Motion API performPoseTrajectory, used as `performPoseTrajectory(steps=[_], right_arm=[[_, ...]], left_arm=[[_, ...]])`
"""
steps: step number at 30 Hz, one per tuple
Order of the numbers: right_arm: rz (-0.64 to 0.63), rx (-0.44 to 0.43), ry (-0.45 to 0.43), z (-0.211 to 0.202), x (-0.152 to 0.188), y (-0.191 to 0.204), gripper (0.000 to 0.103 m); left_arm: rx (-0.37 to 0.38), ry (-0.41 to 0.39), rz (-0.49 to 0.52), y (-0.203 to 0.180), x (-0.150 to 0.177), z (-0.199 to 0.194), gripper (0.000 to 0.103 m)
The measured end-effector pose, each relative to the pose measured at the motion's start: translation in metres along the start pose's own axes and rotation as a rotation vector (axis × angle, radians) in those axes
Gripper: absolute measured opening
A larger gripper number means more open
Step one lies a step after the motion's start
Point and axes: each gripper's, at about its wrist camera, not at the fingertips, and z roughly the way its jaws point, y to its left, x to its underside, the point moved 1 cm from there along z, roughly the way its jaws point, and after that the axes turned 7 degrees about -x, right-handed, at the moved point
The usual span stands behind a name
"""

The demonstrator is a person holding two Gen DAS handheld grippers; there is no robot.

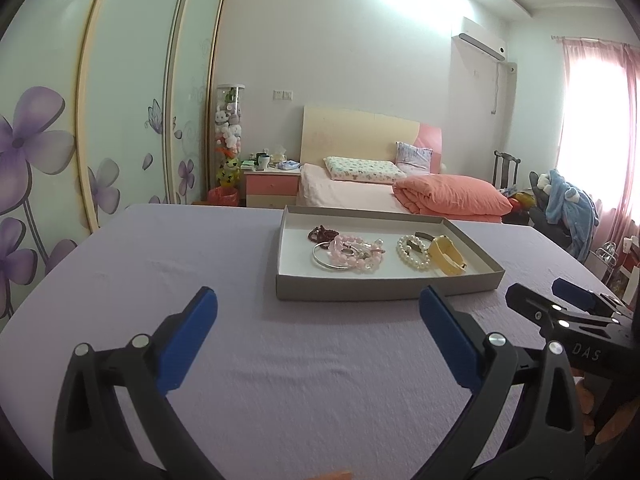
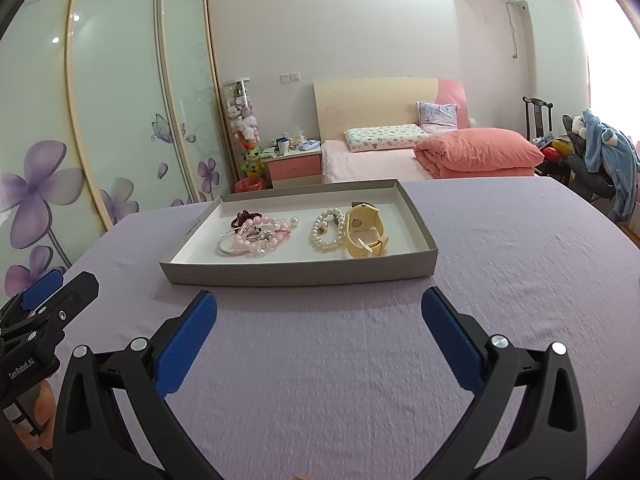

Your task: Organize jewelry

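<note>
Right now both of my claws hover low over the near edge of the desk, which is covered in a lilac cloth: my left claw gapes wide with nothing in it, and my right claw is just as wide and just as bare. Past them, toward the far edge, sits the shallow grey tray with all the jewelry inside. At its left end a silver bangle lies tangled with pink beads and a dark red string; at its right end a pearl bracelet lies beside a yellow watch, seemingly touching it. I judge nothing is sorted yet. To start well I should take a loose piece first, probably the pearls, coming over the low wall from above and pinching a single strand so the watch is not dragged along.
</note>
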Motion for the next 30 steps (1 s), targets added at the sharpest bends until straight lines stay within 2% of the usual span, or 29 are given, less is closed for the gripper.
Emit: performPoseTrajectory(steps=[30], right_arm=[[-0.020, -0.003, -0.030, -0.0065, -0.0072, 0.0060, 0.101]], left_arm=[[0.011, 0.008, 0.002, -0.0041, 0.0005, 0.0018, 0.099]])
